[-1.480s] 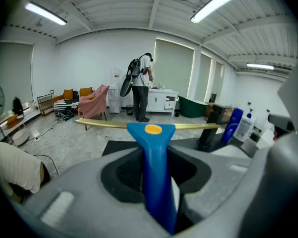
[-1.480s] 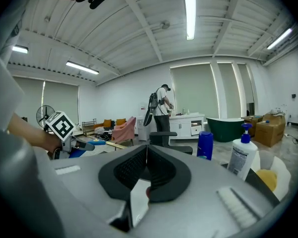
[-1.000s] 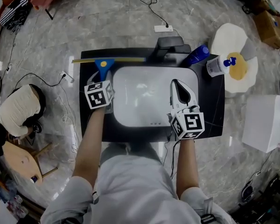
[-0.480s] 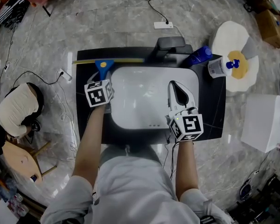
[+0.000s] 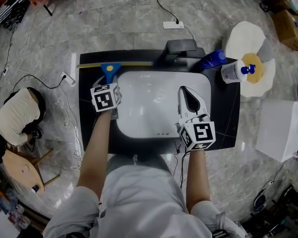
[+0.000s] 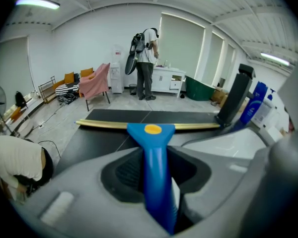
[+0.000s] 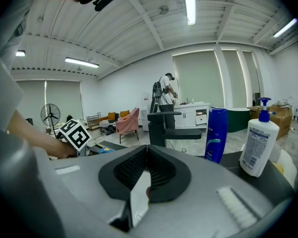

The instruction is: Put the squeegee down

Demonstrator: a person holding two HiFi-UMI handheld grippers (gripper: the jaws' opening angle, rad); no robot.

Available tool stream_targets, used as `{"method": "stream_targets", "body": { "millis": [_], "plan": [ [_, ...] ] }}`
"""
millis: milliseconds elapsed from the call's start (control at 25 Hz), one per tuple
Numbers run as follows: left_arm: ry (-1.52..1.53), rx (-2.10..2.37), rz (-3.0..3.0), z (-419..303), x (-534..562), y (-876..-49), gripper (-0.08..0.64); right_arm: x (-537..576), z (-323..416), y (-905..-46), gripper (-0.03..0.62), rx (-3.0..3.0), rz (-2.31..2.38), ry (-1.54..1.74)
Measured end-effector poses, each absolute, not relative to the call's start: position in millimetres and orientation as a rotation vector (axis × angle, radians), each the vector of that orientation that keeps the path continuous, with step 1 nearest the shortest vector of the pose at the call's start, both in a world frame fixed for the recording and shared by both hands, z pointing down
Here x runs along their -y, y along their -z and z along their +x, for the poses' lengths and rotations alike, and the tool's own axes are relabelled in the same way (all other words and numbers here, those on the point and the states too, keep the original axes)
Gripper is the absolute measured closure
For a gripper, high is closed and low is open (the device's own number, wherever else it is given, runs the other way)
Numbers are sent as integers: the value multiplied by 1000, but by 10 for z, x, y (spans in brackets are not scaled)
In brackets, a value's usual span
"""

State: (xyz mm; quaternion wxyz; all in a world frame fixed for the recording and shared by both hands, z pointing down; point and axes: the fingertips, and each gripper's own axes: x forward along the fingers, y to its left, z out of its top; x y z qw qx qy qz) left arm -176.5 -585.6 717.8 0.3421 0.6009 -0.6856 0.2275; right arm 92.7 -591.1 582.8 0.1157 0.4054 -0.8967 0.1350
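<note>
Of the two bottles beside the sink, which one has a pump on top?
The white bottle, farther from the faucet; the dark blue bottle has a plain flat top.

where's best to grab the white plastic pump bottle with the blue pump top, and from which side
The white pump bottle: grip its straight body, below the narrow blue pump top. It stands upright on the black countertop, so come level from the white basin side.
</note>
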Motion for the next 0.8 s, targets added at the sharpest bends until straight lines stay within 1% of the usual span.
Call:
{"method": "stream_targets", "body": {
  "millis": [400,600,800],
  "plan": [
    [-615,1777,1567,-1762,5850,-7173,423,5887,951,-5799,589,2632,1195,-406],
    [-597,1760,1594,-1743,5793,-7160,361,5828,969,-5775,589,2631,1203,-407],
    [-604,1752,1634,-1729,5675,-7058,342,5736,962,-5705,589,2634,1203,-385]
  ]
}}
